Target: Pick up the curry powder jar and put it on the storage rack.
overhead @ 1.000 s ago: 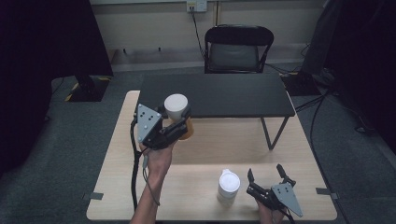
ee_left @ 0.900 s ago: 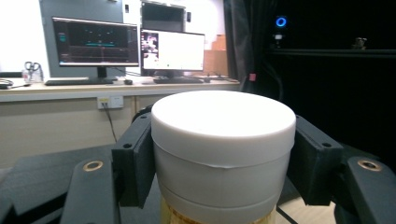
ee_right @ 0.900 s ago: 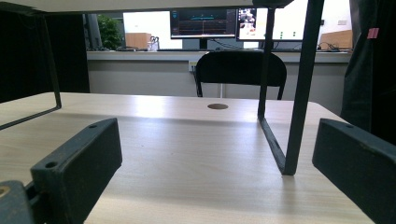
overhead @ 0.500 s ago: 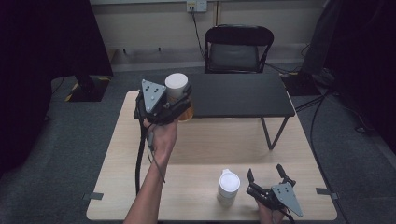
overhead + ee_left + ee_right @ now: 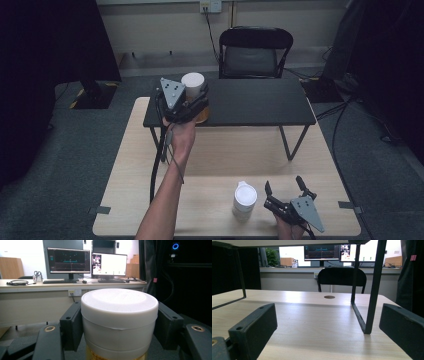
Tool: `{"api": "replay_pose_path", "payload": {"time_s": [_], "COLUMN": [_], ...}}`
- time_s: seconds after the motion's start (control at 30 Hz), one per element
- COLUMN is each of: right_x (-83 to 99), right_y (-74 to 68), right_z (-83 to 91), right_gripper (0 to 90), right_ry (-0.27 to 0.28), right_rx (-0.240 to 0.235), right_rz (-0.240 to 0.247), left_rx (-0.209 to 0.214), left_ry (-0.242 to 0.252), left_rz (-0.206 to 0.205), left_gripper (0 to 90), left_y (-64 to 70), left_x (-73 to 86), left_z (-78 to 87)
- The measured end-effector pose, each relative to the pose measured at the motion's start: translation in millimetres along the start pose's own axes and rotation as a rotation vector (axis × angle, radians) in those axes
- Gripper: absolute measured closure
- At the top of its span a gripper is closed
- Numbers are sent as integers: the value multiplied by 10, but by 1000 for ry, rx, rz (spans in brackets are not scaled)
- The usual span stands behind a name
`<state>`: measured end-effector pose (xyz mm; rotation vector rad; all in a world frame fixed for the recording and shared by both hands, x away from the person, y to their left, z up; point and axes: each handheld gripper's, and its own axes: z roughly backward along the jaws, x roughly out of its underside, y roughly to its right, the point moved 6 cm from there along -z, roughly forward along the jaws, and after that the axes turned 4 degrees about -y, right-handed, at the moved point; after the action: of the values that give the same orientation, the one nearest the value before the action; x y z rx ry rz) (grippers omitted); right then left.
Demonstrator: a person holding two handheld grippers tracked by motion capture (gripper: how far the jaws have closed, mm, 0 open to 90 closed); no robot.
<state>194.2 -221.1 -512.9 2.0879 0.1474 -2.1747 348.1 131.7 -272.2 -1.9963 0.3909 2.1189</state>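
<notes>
Room: office w/ monitors on a desk behind, black chair (image 5: pixel 256 52), grey carpet
Surface: light wood table (image 5: pixel 220 160) w/ a black shelf (image 5: pixel 250 100) standing on its far half
Left gripper (image 5: pixel 192 102): jaws clamped on a jar (image 5: pixel 193 90) by its lid, one jaw each side, held up over the shelf's left end
Jar look: round white lid, amber body below
Handling: prob rigid, smooth, maybe slippery; lid could twist or pop off, so a hold lower on the body seems safer
Right gripper (image 5: pixel 285 192): jaws wide, nothing between, low on the table's near right
Second jar (image 5: pixel 245 200): white-lidded, just beside right gripper, apart from it
</notes>
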Motion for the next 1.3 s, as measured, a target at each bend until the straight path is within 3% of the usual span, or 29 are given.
{"api": "replay_pose_path", "payload": {"time_s": [0.2, 0.7, 0.77, 0.93, 1.07, 1.3], "right_x": [0, 0, 0, 0, -1, -1], "right_y": [-1, -4, -4, -5, -5, -7], "right_z": [0, 0, 0, 0, 0, 0], "right_gripper": [0, 0, 0, 0, 0, 0], "right_ry": [0, 0, 0, 0, -1, -1], "right_rx": [1, 4, 4, 4, 4, 6], "right_rz": [0, 0, -1, -1, 0, 0], "left_rx": [3, 19, 50, 20, 3, -8], "left_ry": [2, 4, 33, 46, 46, 43], "left_rz": [-25, -16, -1, -1, -1, -1], "left_gripper": [341, 334, 285, 114, 28, 0], "left_y": [22, -12, -53, -45, -52, -52], "left_x": [12, 17, 51, 79, 87, 120], "left_z": [-15, -12, -13, -24, -24, 2]}}
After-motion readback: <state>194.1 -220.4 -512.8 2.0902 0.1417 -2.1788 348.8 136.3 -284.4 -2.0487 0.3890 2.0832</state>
